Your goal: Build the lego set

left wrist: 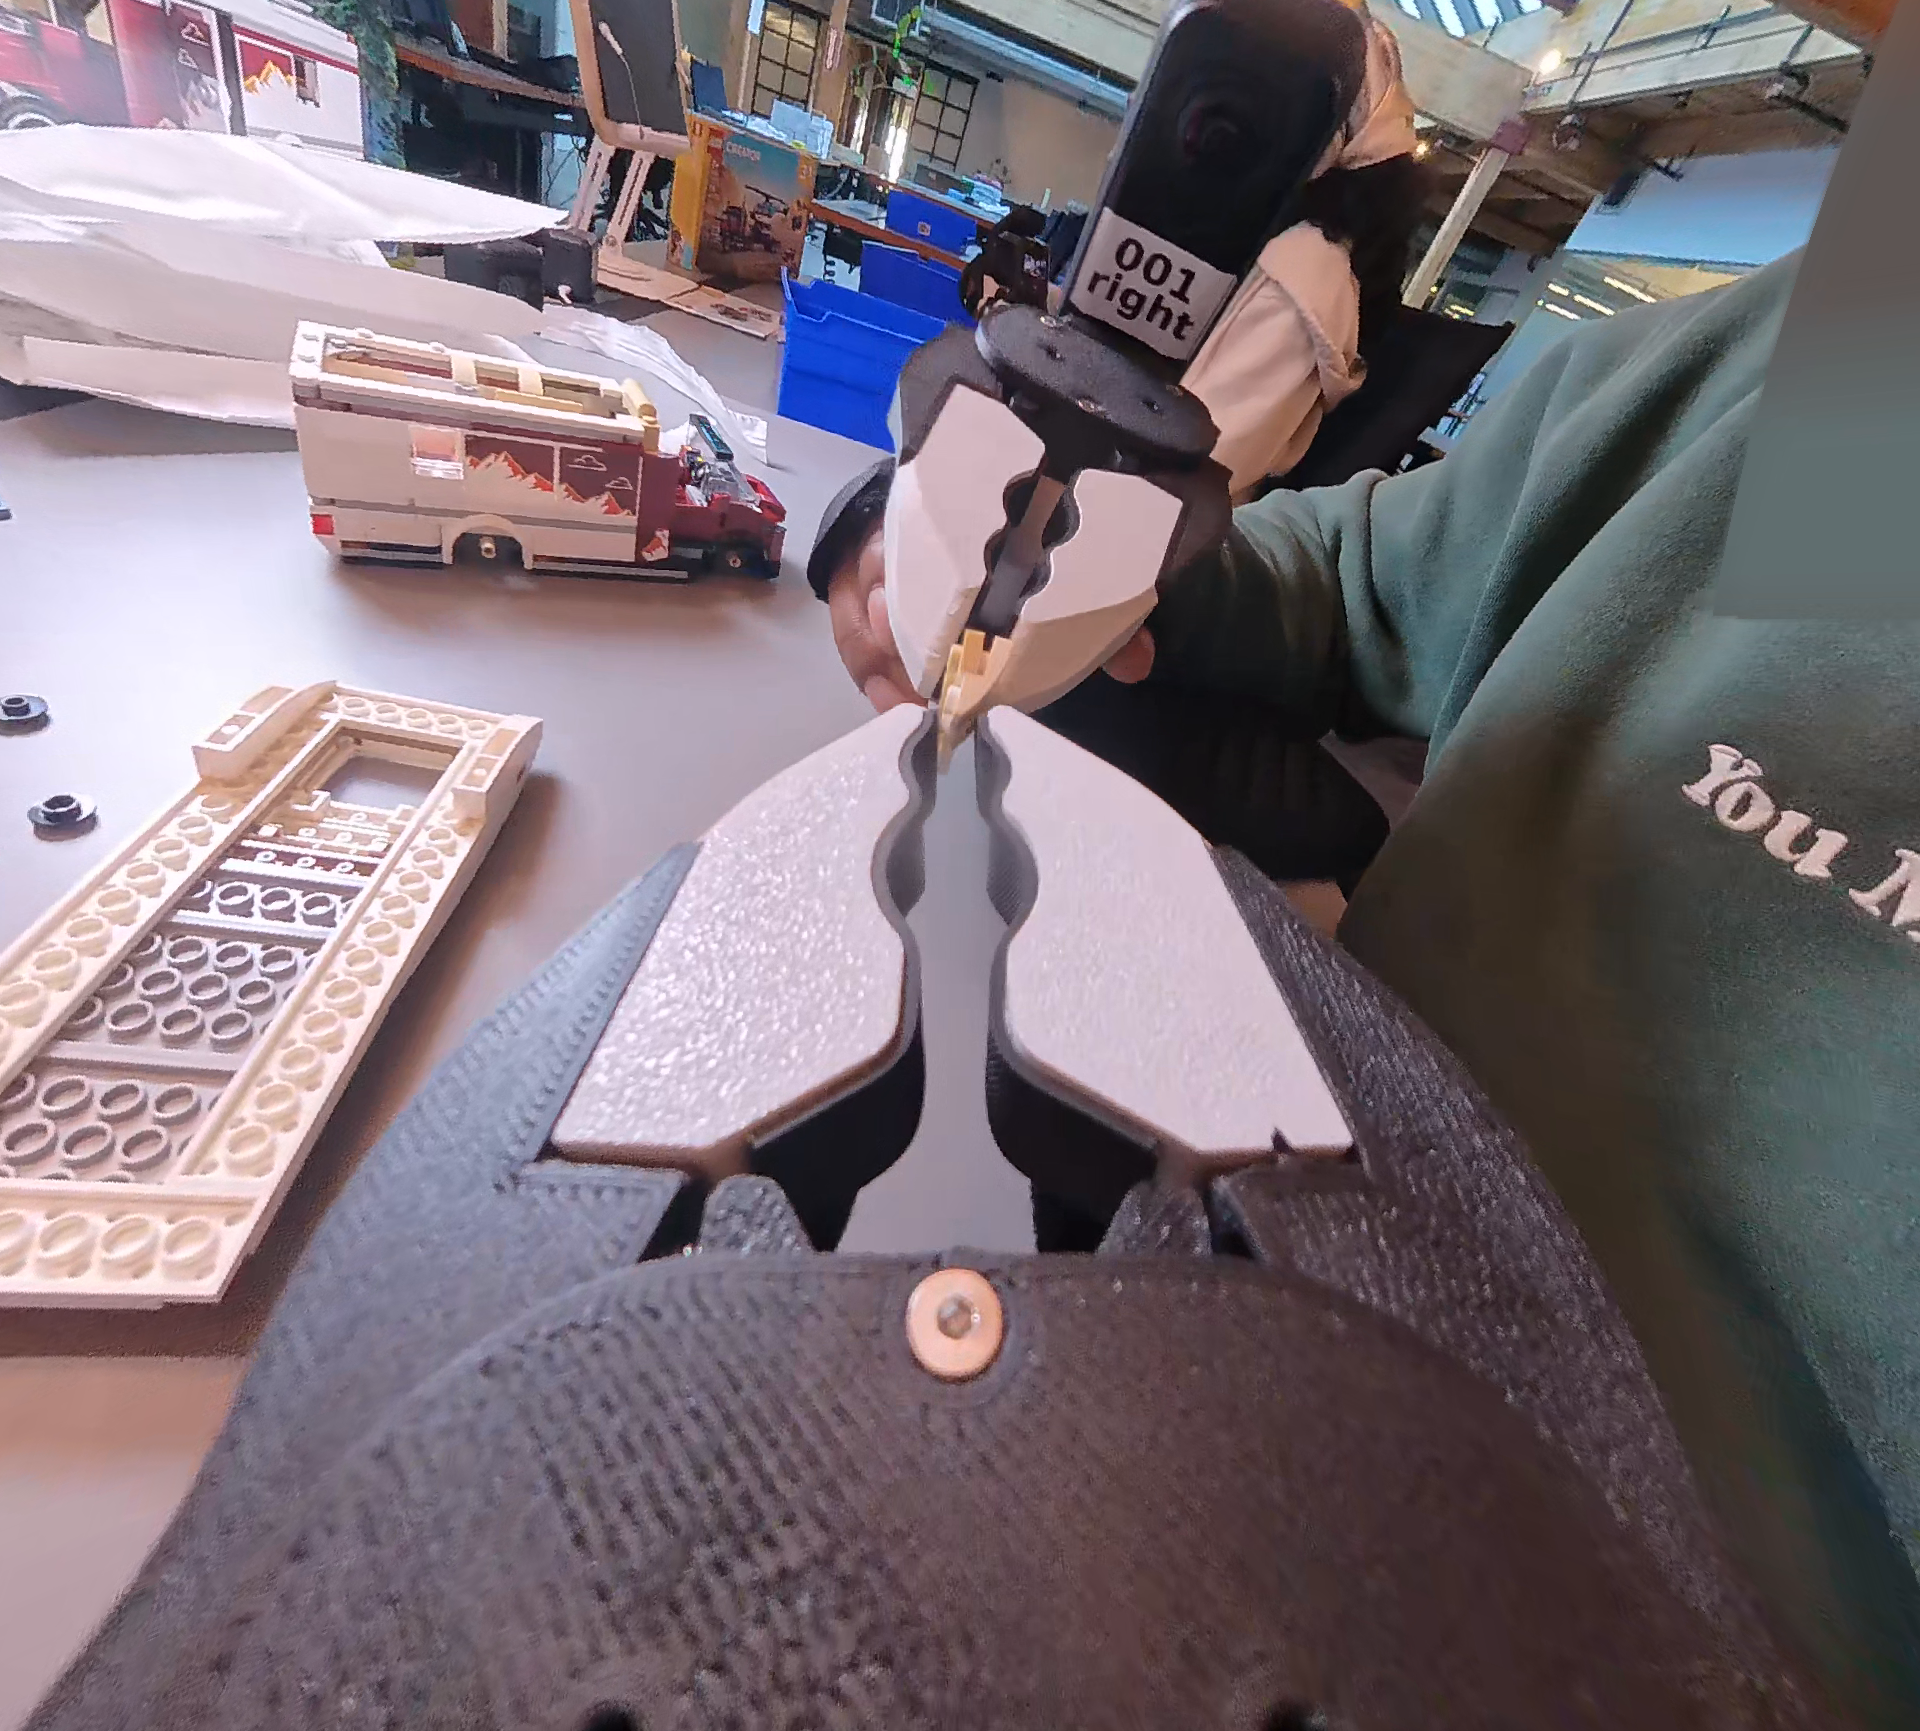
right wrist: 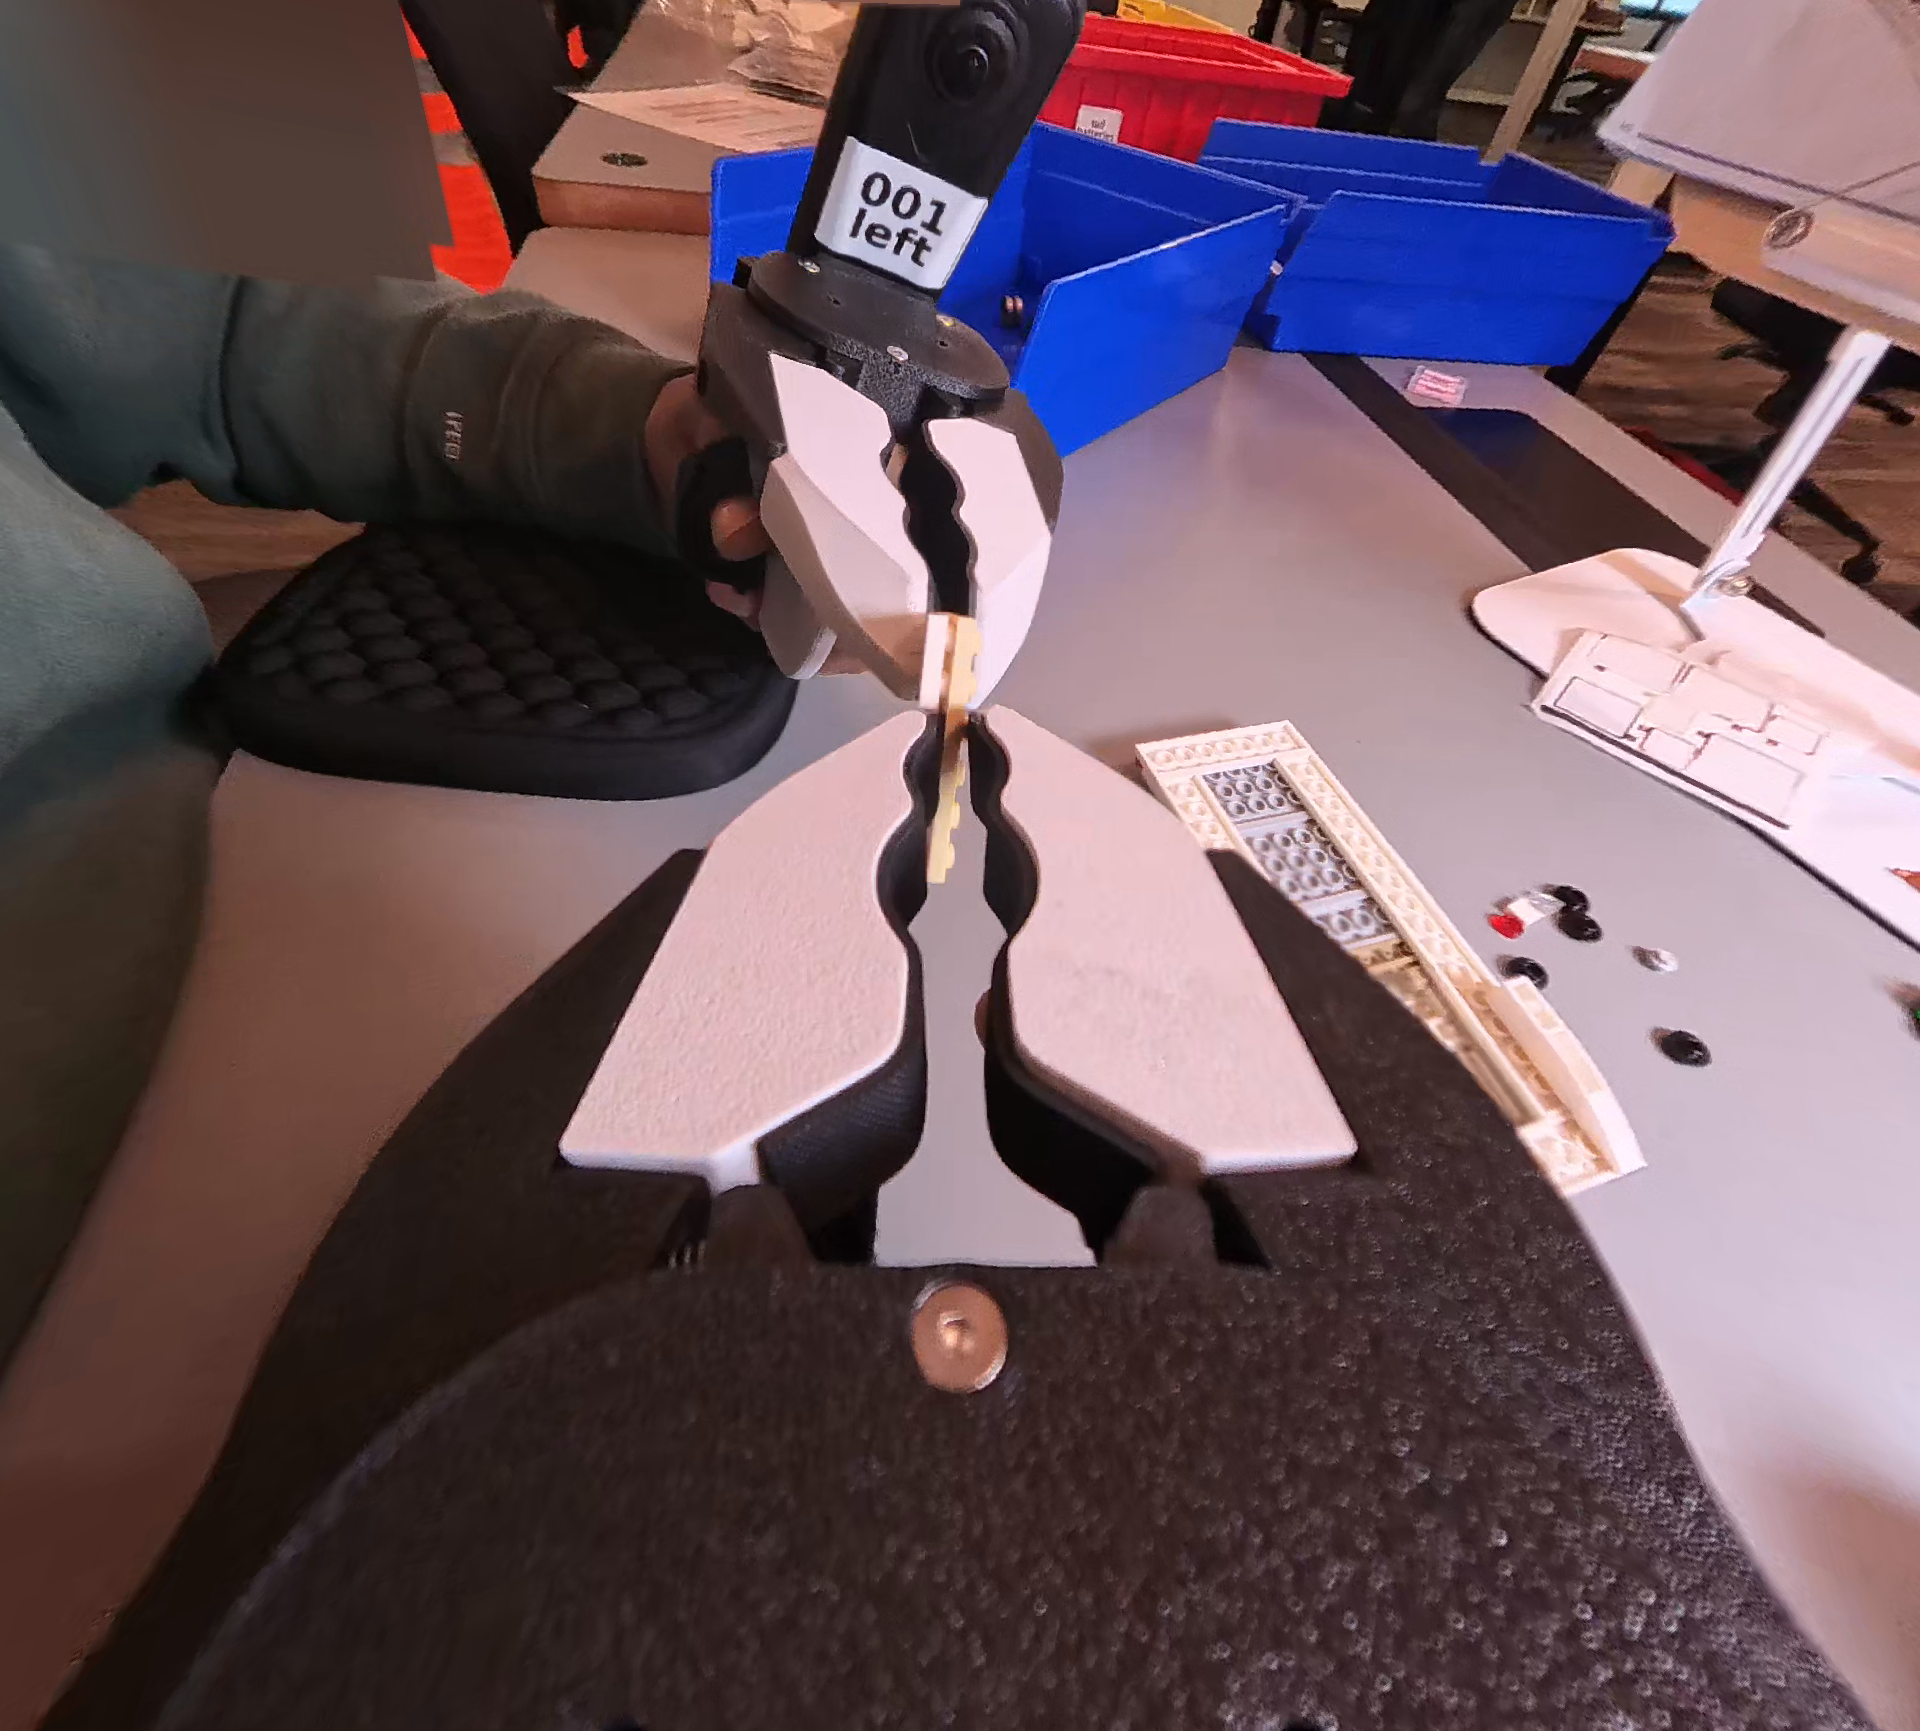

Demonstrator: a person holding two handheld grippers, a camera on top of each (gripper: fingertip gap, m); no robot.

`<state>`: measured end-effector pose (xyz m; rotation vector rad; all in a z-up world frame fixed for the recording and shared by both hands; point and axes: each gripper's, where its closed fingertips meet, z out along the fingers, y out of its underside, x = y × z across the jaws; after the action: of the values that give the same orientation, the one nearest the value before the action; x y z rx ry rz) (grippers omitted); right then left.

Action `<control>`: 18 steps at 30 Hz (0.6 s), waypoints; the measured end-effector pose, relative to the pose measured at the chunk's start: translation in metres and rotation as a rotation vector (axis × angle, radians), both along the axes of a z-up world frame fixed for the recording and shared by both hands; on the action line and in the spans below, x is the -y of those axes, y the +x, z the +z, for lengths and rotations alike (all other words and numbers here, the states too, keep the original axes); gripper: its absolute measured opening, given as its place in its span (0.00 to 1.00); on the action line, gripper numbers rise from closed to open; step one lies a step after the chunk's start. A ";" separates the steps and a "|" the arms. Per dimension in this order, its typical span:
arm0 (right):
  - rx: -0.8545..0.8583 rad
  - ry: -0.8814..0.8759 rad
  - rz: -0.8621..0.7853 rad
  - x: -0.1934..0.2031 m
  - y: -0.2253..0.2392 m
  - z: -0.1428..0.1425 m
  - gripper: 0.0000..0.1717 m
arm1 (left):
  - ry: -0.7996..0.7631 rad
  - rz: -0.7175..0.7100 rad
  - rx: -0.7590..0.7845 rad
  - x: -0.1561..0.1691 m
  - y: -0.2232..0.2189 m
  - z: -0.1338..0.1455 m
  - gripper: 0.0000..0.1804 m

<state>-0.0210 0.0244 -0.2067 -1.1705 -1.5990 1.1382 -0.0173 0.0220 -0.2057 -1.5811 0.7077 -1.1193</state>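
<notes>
My two grippers meet tip to tip above the grey table [right wrist: 1299, 538]. In the right wrist view my right gripper [right wrist: 951, 725] is shut on a long thin tan plate [right wrist: 948, 819] that runs back between its fingers. My left gripper [right wrist: 951, 663] faces it and is shut on the plate's far end, where a small white plate [right wrist: 933, 658] lies against the tan one. In the left wrist view my left gripper [left wrist: 951, 731] pinches the lower end of the tan plate [left wrist: 964, 668]. The right gripper [left wrist: 977, 642] clamps the plate from above.
A white and dark red camper model [left wrist: 520, 466] stands on the table. A large cream and grey studded base [left wrist: 208, 954] lies flat; it also shows in the right wrist view [right wrist: 1351, 902]. Small black round parts [right wrist: 1558, 923], blue bins [right wrist: 1455, 258], a white stand [right wrist: 1610, 601] and a black cushion [right wrist: 499, 653] surround it. My left and right fingertips are right by each other.
</notes>
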 end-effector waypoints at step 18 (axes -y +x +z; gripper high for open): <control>-0.088 0.124 0.093 0.011 0.004 0.005 0.05 | -0.090 -0.053 0.080 0.007 0.003 0.004 0.03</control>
<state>-0.0166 0.0129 -0.2018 -0.9620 -1.6458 1.1176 -0.0146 0.0151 -0.2021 -1.5916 0.6575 -1.2620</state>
